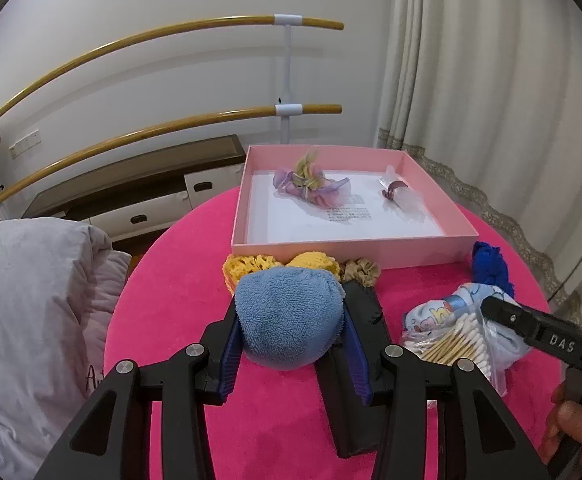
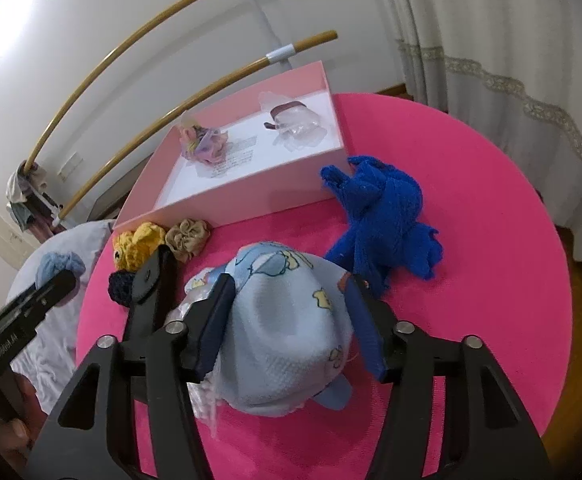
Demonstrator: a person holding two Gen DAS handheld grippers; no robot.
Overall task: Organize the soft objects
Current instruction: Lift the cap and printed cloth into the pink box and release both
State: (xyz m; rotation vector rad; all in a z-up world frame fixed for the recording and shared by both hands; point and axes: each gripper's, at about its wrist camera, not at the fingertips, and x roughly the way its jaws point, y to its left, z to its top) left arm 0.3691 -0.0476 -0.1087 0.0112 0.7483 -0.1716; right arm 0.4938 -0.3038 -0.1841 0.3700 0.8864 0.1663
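My left gripper point(image 1: 289, 320) is shut on a fluffy light-blue towel ball point(image 1: 287, 312), held just over the round pink table point(image 1: 283, 420). My right gripper point(image 2: 289, 284) is shut on a pale blue cartoon-print cloth point(image 2: 287, 328); a plastic bag of cotton swabs point(image 1: 451, 350) lies under it. A pink box point(image 1: 351, 248) at the back holds a pastel organza scrunchie point(image 1: 307, 184) and a clear bag with a dark red band point(image 1: 397, 192). In front of the box lie a yellow crochet piece point(image 1: 251, 266), a beige scrunchie point(image 1: 361, 270) and a royal-blue knit point(image 2: 379, 224).
A long black block point(image 1: 355, 360) lies on the table under my left gripper's right finger. A dark navy crochet piece point(image 2: 119, 284) sits by it. A pale quilted cover point(image 1: 31, 300) is left of the table, wooden barres point(image 1: 171, 128) and a curtain point(image 1: 491, 100) behind.
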